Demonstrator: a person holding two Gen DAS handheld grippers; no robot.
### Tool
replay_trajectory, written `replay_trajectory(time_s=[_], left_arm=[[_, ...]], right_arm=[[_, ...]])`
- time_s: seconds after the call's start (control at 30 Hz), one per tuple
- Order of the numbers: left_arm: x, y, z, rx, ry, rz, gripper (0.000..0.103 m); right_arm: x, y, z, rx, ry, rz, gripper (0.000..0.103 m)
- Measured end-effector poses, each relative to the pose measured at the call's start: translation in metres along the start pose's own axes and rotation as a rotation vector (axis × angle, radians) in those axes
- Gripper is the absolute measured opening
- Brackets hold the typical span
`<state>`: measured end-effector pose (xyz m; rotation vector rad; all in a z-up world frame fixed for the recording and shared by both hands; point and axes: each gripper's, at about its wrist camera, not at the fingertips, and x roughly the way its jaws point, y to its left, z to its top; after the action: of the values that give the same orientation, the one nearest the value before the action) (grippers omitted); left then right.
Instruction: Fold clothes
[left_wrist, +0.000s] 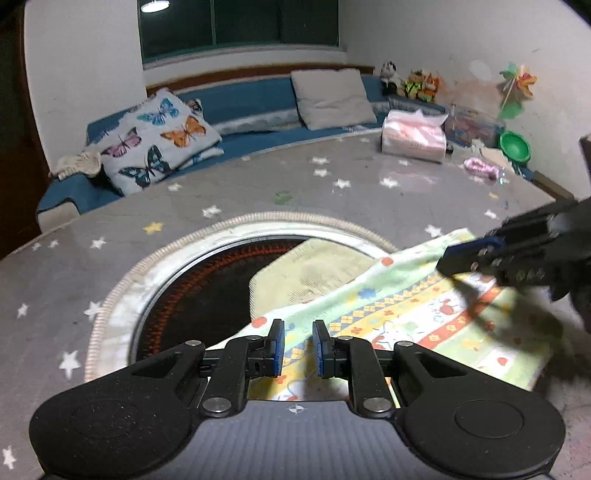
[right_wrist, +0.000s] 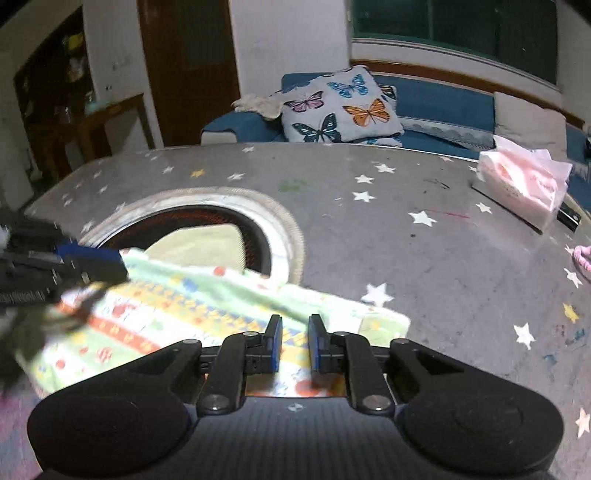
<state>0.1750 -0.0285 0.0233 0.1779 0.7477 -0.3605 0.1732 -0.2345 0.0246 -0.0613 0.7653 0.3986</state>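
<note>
Table (left_wrist: 229, 184): grey cover printed with white and yellow stars, far edge curving in front of a blue sofa (left_wrist: 243, 98). A round opening with a pale braided rim (left_wrist: 122, 280) sits in its middle, dark with an orange-red ring inside. Open grey surface lies beyond the opening and toward the tissue side; the left stretch of cover is also bare.

Surroundings: butterfly-print cushion (left_wrist: 159, 136) and plain grey cushion (left_wrist: 330, 98) on the sofa; pink tissue pack (left_wrist: 413, 136) on the table's far right; a pink knitted item (left_wrist: 480, 168) and green bowl (left_wrist: 514, 146) past it; stuffed toys (left_wrist: 406, 83) and a pinwheel (left_wrist: 515, 83) by the wall. None of these lies near the cloth.

Task item: patterned cloth (left_wrist: 417, 314) — pale green with yellow, orange and white bands of small figures. It lies flat on the table's near side, partly over the round opening, with a plain yellowish-green layer (left_wrist: 314, 273) showing past its far edge. Its long axis and bands run from one gripper to the other, across the near table edge.

Left gripper (left_wrist: 298, 345): over one end of the cloth, blue-padded jaws a narrow gap apart; whether they pinch the fabric cannot be told.

Right gripper (right_wrist: 295, 343): over the other end, near a folded corner (right_wrist: 384, 323) — jaws likewise a narrow gap apart, cloth beneath them, grip not discernible. In the left wrist view its blurred tip sits at the cloth's far right corner.
</note>
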Motion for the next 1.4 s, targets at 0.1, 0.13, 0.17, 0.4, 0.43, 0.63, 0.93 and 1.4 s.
replay_trajectory(time_s=[0.1,0.13,0.17,0.4,0.43,0.63,0.93,1.4], left_arm=[[0.009,0.003,0.002,-0.018,0.008,-0.005,0.018],[0.011,0.003,0.002,-0.024,0.008,-0.009,0.018],[0.013,0.004,0.003,-0.030,0.007,-0.013,0.018],[0.017,0.000,0.003,0.002,-0.002,-0.014,0.018],[0.015,0.000,0.002,0.001,-0.004,-0.013,0.018],[-0.017,0.010,-0.011,-0.005,-0.034,0.021,0.029],[-0.094,0.023,-0.069,0.006,-0.059,0.094,0.051],[-0.113,0.010,-0.122,0.025,-0.025,0.091,0.041]], right_arm=[[-0.002,0.003,0.005,-0.004,-0.013,0.005,0.014],[-0.002,0.005,0.008,-0.010,-0.019,0.015,0.014],[-0.002,0.008,0.010,-0.018,-0.023,0.029,0.014],[0.036,0.038,0.022,-0.089,0.030,0.087,0.018],[0.038,0.040,0.022,-0.098,0.032,0.080,0.019],[0.006,0.041,0.020,-0.137,0.026,0.076,0.019],[-0.071,0.025,-0.024,-0.153,0.024,0.045,0.035],[-0.107,0.003,-0.080,-0.074,0.031,-0.007,0.036]])
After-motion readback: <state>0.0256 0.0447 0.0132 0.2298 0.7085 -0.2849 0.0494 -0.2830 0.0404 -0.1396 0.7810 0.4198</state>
